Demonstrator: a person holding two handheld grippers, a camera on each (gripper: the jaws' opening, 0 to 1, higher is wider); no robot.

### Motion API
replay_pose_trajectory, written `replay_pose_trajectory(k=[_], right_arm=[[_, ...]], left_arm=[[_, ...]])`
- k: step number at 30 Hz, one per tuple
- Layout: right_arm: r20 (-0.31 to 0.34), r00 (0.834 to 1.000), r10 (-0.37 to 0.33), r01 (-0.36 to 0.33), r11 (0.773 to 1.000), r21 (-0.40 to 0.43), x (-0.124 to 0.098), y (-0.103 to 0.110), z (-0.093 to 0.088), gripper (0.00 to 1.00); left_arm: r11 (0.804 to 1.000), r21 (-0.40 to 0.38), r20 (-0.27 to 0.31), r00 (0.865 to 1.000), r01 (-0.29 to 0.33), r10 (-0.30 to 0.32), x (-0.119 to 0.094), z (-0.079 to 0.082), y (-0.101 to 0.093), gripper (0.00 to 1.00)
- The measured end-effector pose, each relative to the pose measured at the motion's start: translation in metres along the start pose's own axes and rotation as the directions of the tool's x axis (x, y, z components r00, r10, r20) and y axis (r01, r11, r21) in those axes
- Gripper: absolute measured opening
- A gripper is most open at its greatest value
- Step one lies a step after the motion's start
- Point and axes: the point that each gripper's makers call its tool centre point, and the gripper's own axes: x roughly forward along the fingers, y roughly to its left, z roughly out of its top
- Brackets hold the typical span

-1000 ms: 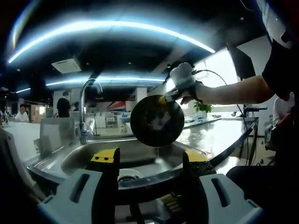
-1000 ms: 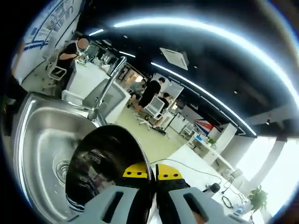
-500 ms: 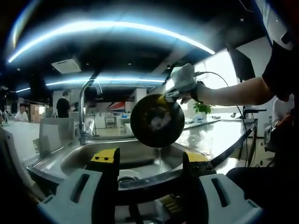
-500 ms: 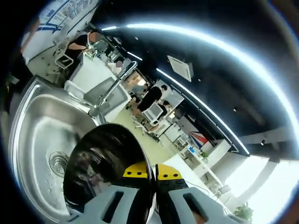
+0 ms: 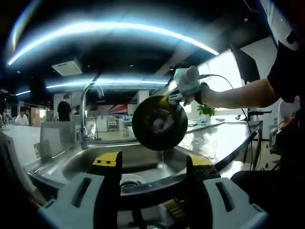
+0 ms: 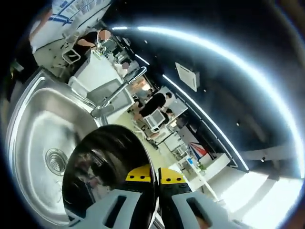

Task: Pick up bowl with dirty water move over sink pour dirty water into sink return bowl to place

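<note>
Now, in the left gripper view, idling with jaws wide apart and unloaded on the left gripper (image 5: 155, 167), watching the right gripper (image 5: 177, 96) tipping the dark round metal bowl (image 5: 159, 123) above the stainless steel sink (image 5: 76, 162), thin water stream (image 5: 162, 160) falling. In the right gripper view, pinching the bowl's (image 6: 107, 171) rim with nearly closed jaws, hanging over the sink (image 6: 33, 124) near its drain (image 6: 55, 159).

The bowl (image 5: 159, 122) has tipped slightly further (a thin trickle now runs down).

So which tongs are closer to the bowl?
Right. The right tongs are shut on the bowl's rim, tipping it over the sink. The left tongs are open and apart from it, low at the sink's near edge.
</note>
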Motion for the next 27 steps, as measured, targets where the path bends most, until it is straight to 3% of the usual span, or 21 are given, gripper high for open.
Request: replay_pose_trajectory(k=[21, 27], right_arm=[[0.041, 0.999, -0.007, 0.012, 0.992, -0.124, -0.007, 0.011, 0.012, 0.00], [0.040, 0.999, -0.010, 0.014, 0.993, -0.113, -0.006, 0.010, 0.010, 0.00]], left_arm=[[1.000, -0.005, -0.001, 1.000, -0.001, 0.001, -0.001, -0.003, 0.000, 0.54], [1.000, -0.011, -0.004, 1.000, -0.005, 0.005, -0.001, -0.005, 0.002, 0.54]])
